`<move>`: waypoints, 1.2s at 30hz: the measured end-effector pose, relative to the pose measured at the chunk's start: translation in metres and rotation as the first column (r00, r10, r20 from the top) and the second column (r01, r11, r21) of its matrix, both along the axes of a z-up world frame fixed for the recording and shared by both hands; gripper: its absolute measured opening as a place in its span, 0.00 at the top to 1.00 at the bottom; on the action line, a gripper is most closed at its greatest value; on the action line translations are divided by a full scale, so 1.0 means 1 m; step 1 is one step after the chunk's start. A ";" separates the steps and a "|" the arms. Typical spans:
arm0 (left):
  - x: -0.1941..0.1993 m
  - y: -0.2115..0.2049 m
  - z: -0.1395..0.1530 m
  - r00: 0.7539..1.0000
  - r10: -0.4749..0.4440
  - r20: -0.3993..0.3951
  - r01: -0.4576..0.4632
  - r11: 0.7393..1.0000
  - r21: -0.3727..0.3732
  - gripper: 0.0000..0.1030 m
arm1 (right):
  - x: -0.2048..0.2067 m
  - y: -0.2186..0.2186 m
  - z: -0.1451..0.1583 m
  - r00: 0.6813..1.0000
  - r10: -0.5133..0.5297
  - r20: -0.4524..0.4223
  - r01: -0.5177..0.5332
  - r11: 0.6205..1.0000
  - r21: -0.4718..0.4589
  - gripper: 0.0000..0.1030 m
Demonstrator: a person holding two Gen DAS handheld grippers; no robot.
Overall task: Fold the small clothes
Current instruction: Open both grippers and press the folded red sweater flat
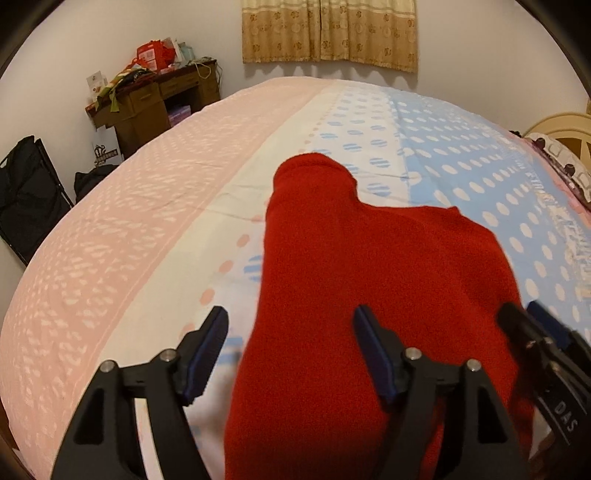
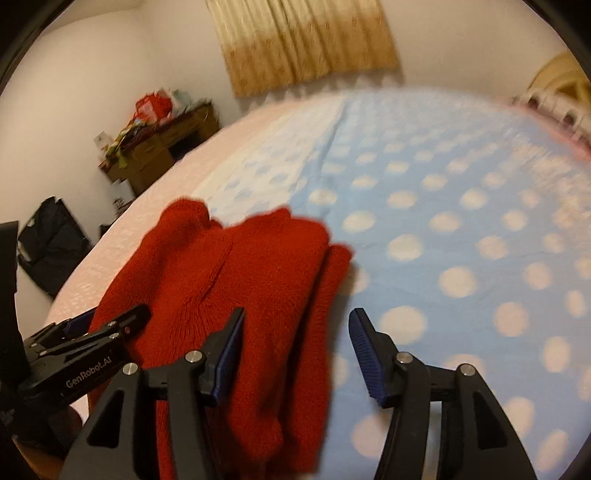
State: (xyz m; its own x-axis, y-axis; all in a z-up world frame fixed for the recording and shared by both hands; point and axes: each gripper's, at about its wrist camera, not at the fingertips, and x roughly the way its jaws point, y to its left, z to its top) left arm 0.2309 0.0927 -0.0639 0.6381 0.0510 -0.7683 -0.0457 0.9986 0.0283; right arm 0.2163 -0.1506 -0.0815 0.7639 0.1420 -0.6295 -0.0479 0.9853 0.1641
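A: Start at the left gripper (image 1: 290,354). What do its black jaws with blue pads have hold of?

B: Nothing. They stand wide apart, and the red knitted garment (image 1: 369,295) lies under and between them. Neither pad presses on it. The cloth rests flat on the bed, so I judge it has been let go after a fold.

A: And the right gripper (image 2: 297,349)?

B: Also parted and empty. Its left pad hangs over the garment's right edge, and its right pad is over bare sheet. In the left wrist view it shows just to the right of the left gripper, at the garment's near right edge.

A: Why both at the near end?

B: Probably because each took one near corner, so the fold would lie even. That is my reading, not something shown.

A: Where does the garment sit?

B: Directly ahead of both grippers on the pink, white and blue dotted bedsheet (image 1: 147,229). It runs away from them to a narrower far end. The right wrist view shows doubled layers along its right edge, though that picture is blurred, so I would not count the folds.

A: Beyond that?

B: Far ahead and left is a cluttered brown wooden desk (image 1: 155,99). Straight ahead on the wall hangs a beige patterned curtain (image 1: 328,33).
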 end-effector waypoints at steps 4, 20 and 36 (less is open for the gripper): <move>-0.013 -0.001 0.004 1.000 -0.008 0.009 0.008 1.000 -0.004 0.30 | -0.037 0.011 0.021 0.994 0.057 0.090 -0.051 0.996 -0.072 0.64; -0.040 -0.004 -0.010 1.000 0.010 -0.014 -0.010 1.000 -0.005 0.13 | -0.048 0.049 -0.020 0.979 0.193 -0.067 -0.202 0.965 -0.167 0.82; -0.039 -0.001 -0.015 0.998 0.008 -0.058 -0.008 1.000 -0.001 0.00 | -0.048 0.048 -0.023 0.981 0.187 -0.051 -0.193 0.960 -0.201 0.82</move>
State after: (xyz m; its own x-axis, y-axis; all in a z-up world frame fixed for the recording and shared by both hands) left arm 0.1915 0.0912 -0.0793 0.5924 0.0551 -0.8038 -0.0521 0.9982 0.0301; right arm 0.1684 -0.1022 -0.1040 0.7145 0.1486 -0.6837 -0.2354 0.9713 -0.0348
